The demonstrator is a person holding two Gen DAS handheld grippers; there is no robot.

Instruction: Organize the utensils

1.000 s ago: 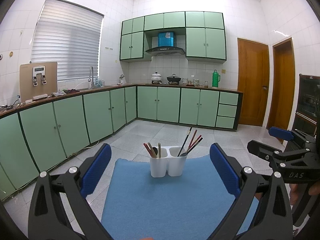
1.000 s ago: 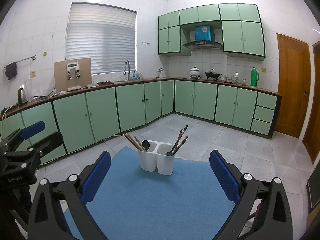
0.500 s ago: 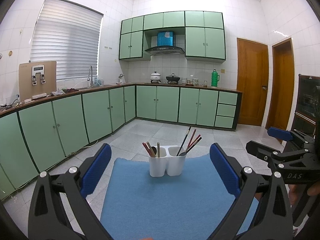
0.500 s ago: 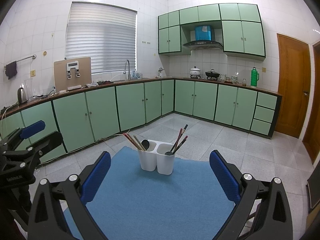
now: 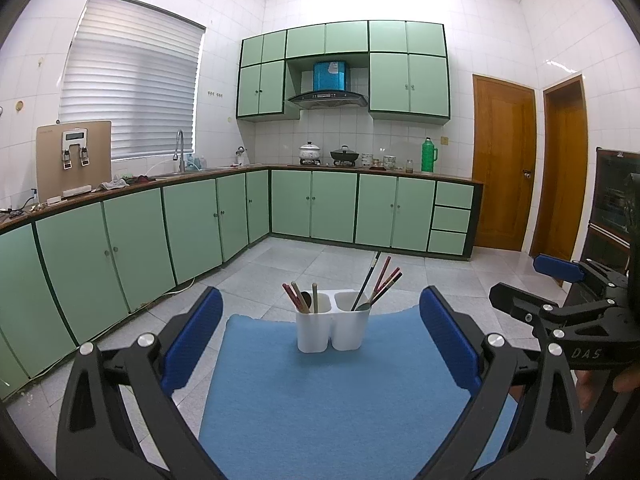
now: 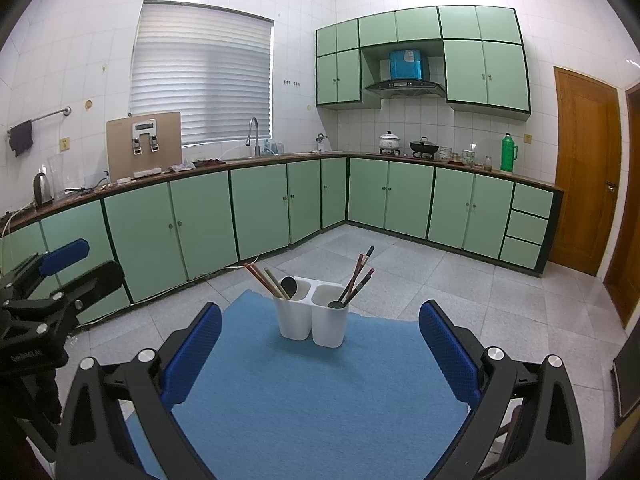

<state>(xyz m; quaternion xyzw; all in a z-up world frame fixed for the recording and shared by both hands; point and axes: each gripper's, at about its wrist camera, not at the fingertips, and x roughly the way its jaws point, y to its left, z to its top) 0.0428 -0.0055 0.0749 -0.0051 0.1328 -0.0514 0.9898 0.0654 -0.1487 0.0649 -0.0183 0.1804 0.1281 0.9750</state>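
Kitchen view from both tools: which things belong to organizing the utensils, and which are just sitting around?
Job:
white two-cup holder
chopsticks
spoons
blue mat
left tool
right tool

Lying about:
green thermos
pots
kettle

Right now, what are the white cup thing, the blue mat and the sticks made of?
The white cup holder looks like smooth plastic: even white, rounded corners, slight sheen. The blue mat looks like soft cloth or foam: matte, fuzzy, wavy edge. The sticks seem lacquered wood or plastic chopsticks: thin and dark red, but too small to tell.
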